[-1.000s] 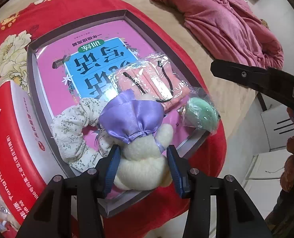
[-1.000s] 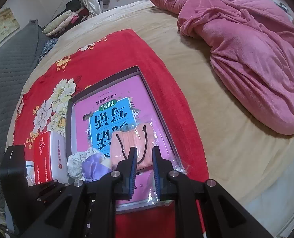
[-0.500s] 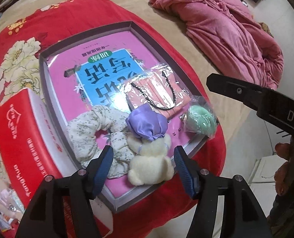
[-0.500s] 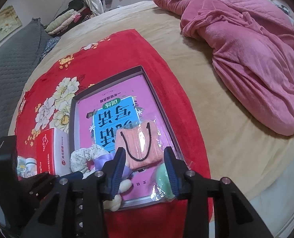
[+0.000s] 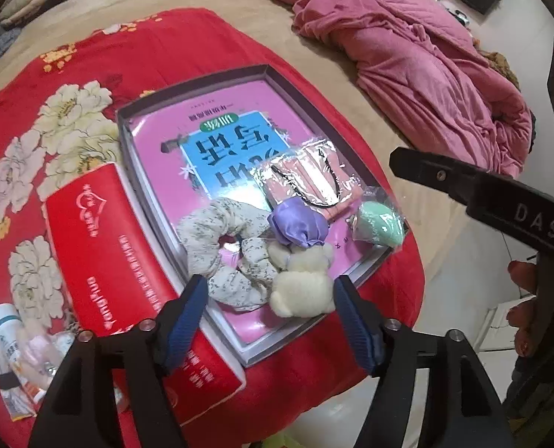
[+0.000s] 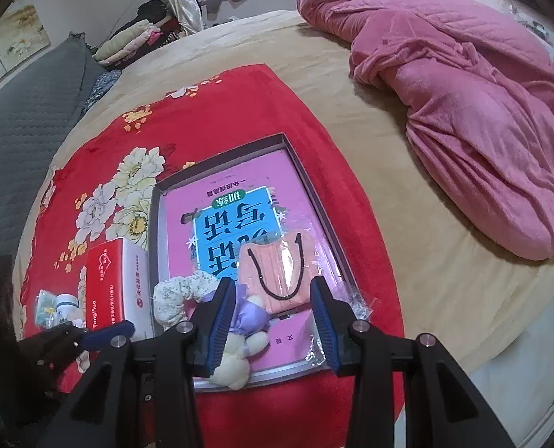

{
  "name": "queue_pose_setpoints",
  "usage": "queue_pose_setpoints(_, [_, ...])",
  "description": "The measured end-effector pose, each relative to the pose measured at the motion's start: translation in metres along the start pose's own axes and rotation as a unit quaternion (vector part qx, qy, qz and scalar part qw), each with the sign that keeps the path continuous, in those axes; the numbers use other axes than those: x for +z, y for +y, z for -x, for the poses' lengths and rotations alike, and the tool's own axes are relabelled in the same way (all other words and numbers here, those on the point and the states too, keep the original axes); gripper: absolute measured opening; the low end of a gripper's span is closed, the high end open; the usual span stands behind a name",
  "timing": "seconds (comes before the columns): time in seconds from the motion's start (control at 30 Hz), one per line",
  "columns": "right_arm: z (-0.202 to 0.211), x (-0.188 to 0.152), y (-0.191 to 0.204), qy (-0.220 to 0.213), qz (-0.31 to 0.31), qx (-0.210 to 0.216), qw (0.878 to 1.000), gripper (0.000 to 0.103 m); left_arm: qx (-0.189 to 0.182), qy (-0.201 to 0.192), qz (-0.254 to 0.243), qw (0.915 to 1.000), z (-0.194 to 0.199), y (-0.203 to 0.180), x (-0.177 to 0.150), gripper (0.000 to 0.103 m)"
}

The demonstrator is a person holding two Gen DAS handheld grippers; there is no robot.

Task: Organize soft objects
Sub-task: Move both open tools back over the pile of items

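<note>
Shallow grey tray [image 5: 148,166] with pink-and-blue book as floor sits on red floral blanket [image 5: 90,59] on bed. In tray near edge: cream plush toy in purple cap [image 5: 302,283], touching floral fabric scrunchie [image 5: 220,239] on its left; pink face mask in clear bag [image 5: 310,183] and bagged green sponge ball [image 5: 379,224] just beyond.

Left tongs [image 5: 267,315] widening, nothing gripped, plush toy loose below gap. Right tongs [image 6: 273,311] released, parted above mask, empty. Red tissue box [image 5: 105,246] beside tray.
</note>
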State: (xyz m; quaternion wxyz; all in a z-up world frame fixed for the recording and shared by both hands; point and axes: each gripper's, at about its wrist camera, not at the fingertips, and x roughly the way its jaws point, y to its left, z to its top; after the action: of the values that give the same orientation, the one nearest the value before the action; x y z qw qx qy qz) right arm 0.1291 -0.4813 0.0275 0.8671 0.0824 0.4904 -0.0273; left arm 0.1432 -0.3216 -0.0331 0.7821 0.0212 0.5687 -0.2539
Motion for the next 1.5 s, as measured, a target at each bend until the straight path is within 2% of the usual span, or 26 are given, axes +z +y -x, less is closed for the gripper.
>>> queue_pose_setpoints(0.23, [0.011, -0.004, 0.011, -0.009, 0.005, -0.008, 1.000, 0.048, 0.006, -0.024, 0.006, 0.9997, 0.026, 0.008, -0.003, 0.074])
queue_pose_setpoints(0.73, [0.034, -0.006, 0.044, -0.031, 0.028, -0.024, 0.999, 0.051, 0.009, -0.049, 0.024, 0.9985, 0.063, 0.032, -0.021, 0.075])
queue_pose_setpoints(1.13, [0.057, -0.005, 0.078, -0.055, 0.048, -0.019, 0.997, 0.052, 0.016, -0.075, 0.042, 0.9962, 0.096, 0.059, -0.034, 0.076])
queue_pose_setpoints(1.5, [0.071, -0.011, 0.113, -0.071, 0.066, -0.008, 0.995, 0.059, 0.025, -0.095, 0.061, 0.9933, 0.125, 0.084, -0.051, 0.078])
